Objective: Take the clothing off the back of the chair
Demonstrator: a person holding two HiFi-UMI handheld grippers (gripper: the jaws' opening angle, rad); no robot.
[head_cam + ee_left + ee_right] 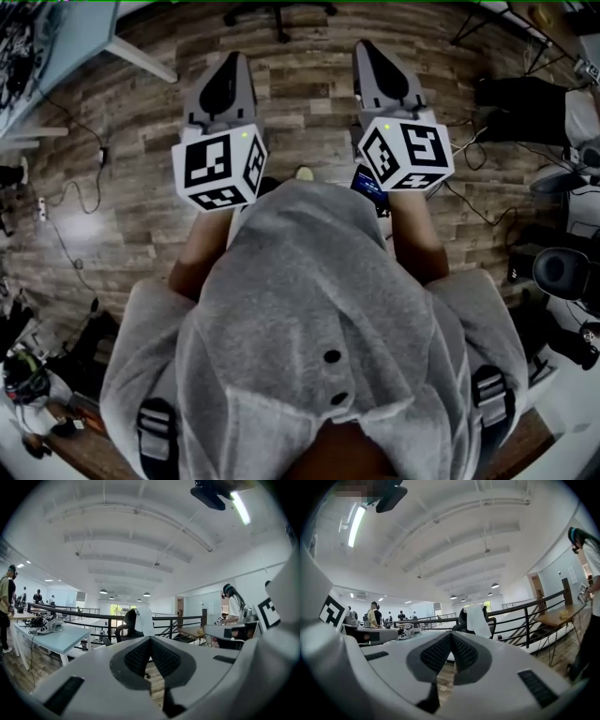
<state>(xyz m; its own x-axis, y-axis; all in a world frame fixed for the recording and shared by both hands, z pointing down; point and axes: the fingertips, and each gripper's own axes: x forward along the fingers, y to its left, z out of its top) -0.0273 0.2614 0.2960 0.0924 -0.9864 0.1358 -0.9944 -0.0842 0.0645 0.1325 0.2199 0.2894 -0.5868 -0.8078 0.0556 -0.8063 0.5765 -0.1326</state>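
**Q:** What do your tools have hold of?

**A:** Nothing. The left tool point(150, 641) and the right tool point(451, 637) are both fully closed, ribbed pads meeting in a point, with only floor showing beyond them.

**Q:** Where is the clothing?

**A:** The white clothing point(476, 618) hangs over the back of a dark chair point(462, 616), well ahead of me in front of a black railing point(526, 620). Neither tool is near it.

**Q:** How will it handle?

**A:** By my judgement it is light, soft and limp. It should slide off the backrest easily, then sag and trail once lifted. The best hold looks to be the fold where it crosses the top of the backrest, pinching cloth only, never the chair.

**Q:** And your arms?

**A:** My forearms reach out from under my grey hoodie point(309, 309), with the tools side by side, roughly level, pointing forward above the wood floor point(300, 103). The jaws need to open before I reach it.
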